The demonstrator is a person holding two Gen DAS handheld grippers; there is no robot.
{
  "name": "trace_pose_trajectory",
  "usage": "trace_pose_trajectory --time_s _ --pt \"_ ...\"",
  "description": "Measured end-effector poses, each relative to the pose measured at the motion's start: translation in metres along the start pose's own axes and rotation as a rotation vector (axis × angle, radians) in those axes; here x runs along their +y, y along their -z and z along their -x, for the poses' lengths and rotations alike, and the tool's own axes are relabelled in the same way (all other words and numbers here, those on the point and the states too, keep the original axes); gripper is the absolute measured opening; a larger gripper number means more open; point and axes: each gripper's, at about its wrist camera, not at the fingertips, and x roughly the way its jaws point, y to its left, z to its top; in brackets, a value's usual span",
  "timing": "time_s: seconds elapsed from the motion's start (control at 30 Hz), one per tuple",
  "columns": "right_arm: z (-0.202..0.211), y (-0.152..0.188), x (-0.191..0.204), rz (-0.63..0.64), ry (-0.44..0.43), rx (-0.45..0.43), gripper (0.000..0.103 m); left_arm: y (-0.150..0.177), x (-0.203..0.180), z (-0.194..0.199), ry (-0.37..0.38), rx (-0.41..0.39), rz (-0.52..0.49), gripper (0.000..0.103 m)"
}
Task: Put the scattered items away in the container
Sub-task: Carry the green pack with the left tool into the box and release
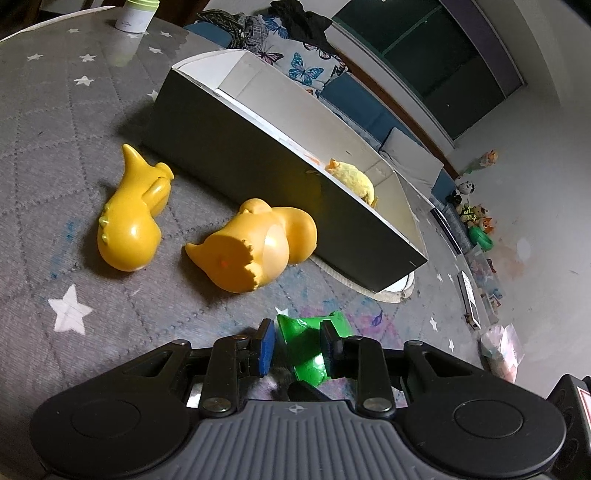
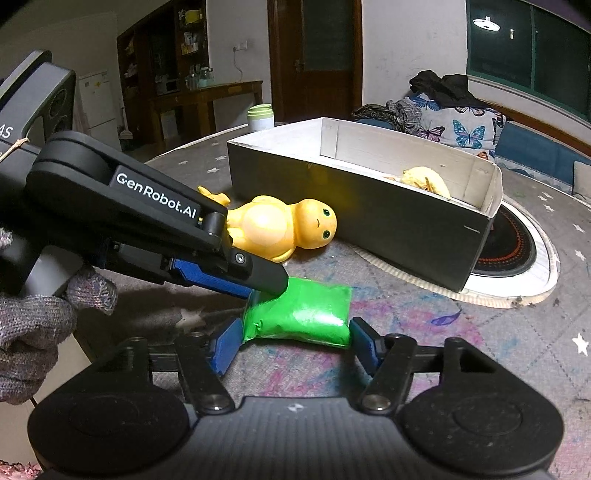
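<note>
A green pouch [image 2: 306, 314] lies on the grey star-patterned table. My left gripper [image 1: 297, 345] straddles one end of the green pouch [image 1: 306, 350], its blue pads [image 1: 266, 345] close on either side. In the right wrist view my left gripper [image 2: 258, 288] comes in from the left onto the pouch's far-left corner. My right gripper [image 2: 295, 341] is open, its blue pads [image 2: 225, 347] on either side of the pouch. Two yellow rubber toys [image 1: 133, 218] [image 1: 255, 243] lie on the table beside the black box [image 1: 258, 158]. A yellow plush [image 1: 354, 177] lies inside the box.
A white jar with a green lid [image 1: 135, 14] stands at the table's far edge. The box rests partly on a round stove insert [image 2: 517, 251]. A sofa with butterfly cushions [image 2: 461, 125] is behind the table. Toys lie on the floor [image 1: 476, 218].
</note>
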Motion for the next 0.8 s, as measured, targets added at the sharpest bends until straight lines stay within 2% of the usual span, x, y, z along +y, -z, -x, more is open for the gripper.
trace_pose_trajectory --time_s 0.4,0.8 --pt "0.014 -0.007 -0.004 -0.004 0.022 -0.047 0.063 -0.005 -0.013 0.007 0.024 -0.028 -0.030 0.028" --pt "0.033 -0.035 -0.021 -0.028 0.084 -0.163 0.063 -0.041 -0.055 0.008 0.080 -0.110 -0.118 0.028"
